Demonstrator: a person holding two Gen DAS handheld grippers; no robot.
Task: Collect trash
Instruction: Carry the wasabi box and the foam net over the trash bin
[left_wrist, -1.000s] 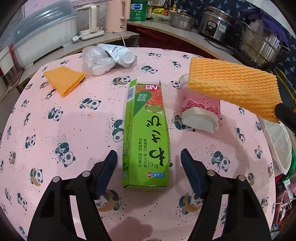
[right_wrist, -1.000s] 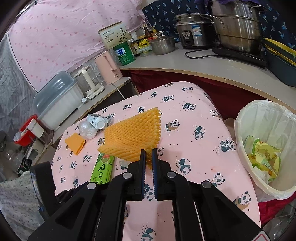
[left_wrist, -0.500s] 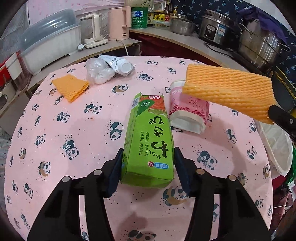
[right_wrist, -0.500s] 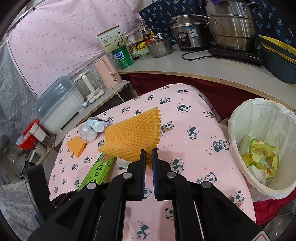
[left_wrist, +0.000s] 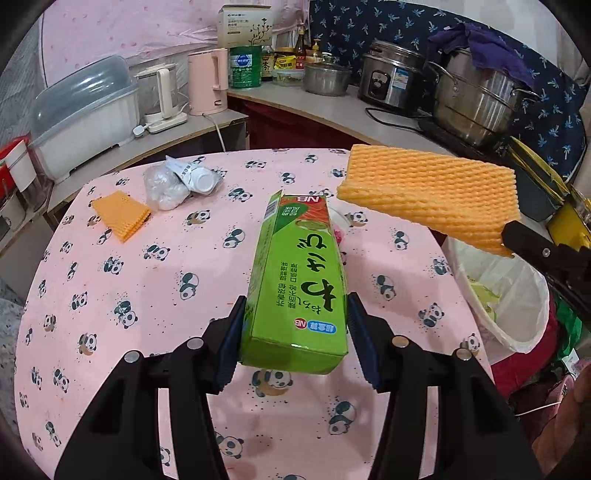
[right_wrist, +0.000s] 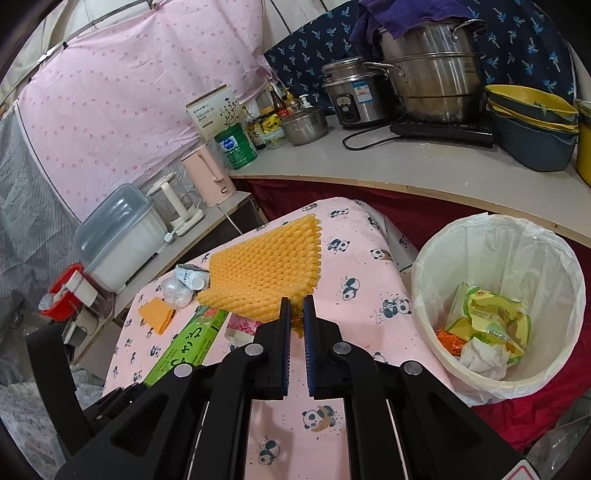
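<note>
Glossy green cardboard box (left_wrist: 299, 280); ribbed orange foam netting (left_wrist: 432, 192); printed pink cloth table cover (left_wrist: 177, 266); shiny steel pots (left_wrist: 476, 99).

Both fisheye views look forward and steeply down along their own gripper fingers, from close above the panda-print table (left_wrist: 155, 280). The left wrist view faces across the table toward the counter; the right wrist view sits further right, facing the white-lined bin (right_wrist: 495, 306). Both views share the green carton (left_wrist: 299, 273), orange foam net (right_wrist: 266, 273) and steel pots (right_wrist: 432, 77).
</note>
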